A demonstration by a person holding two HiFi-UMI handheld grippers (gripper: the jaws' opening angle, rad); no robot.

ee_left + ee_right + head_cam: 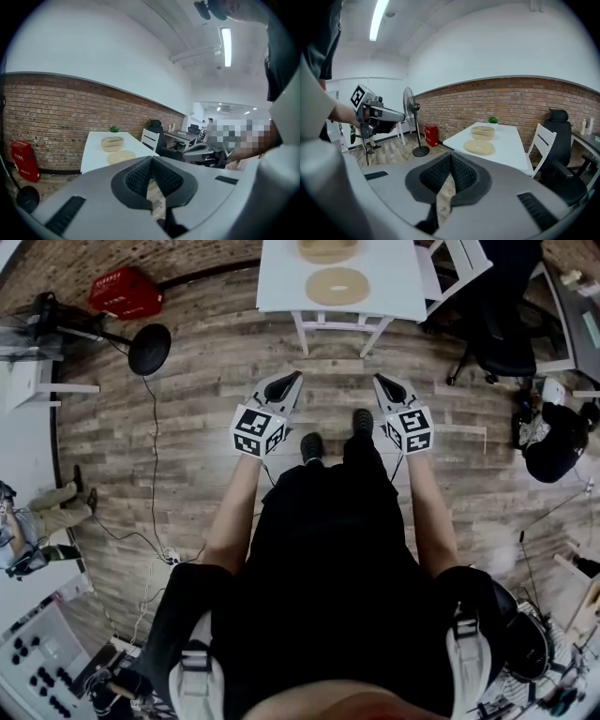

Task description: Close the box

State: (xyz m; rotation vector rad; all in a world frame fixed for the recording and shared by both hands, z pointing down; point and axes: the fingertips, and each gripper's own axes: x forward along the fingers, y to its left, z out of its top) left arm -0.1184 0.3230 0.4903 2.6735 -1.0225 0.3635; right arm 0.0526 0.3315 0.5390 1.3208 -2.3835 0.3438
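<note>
So, big plank floor [187,427] with a brick wall [70,117] along the far side, and a white table [281,277] standing out from that wall. A person [328,549] in black stands on the floor facing the table's near edge, well short of it, bare forearms out in front. There's a black office chair [502,334] off past the table's right side and a white chair [455,263] pulled up at that right edge. On the other side a fan [409,101] stands on its round base, and a red case [125,292] sits on the floor against the wall. The left gripper [292,377] and right gripper [380,379] are held side by side over the floor, both tipped a bit downward toward the table, nowhere near it. Both have their jaws pressed together with nothing between them, just floor showing behind the pads. The lid [337,285] lies flat about mid-width on the table, closer to the near edge. The box [328,249] is a round tan one, lid off, sitting just behind the lid toward the far edge, with a small gap between the two. A little green plant [492,120] sits at the far edge by the wall.
</note>
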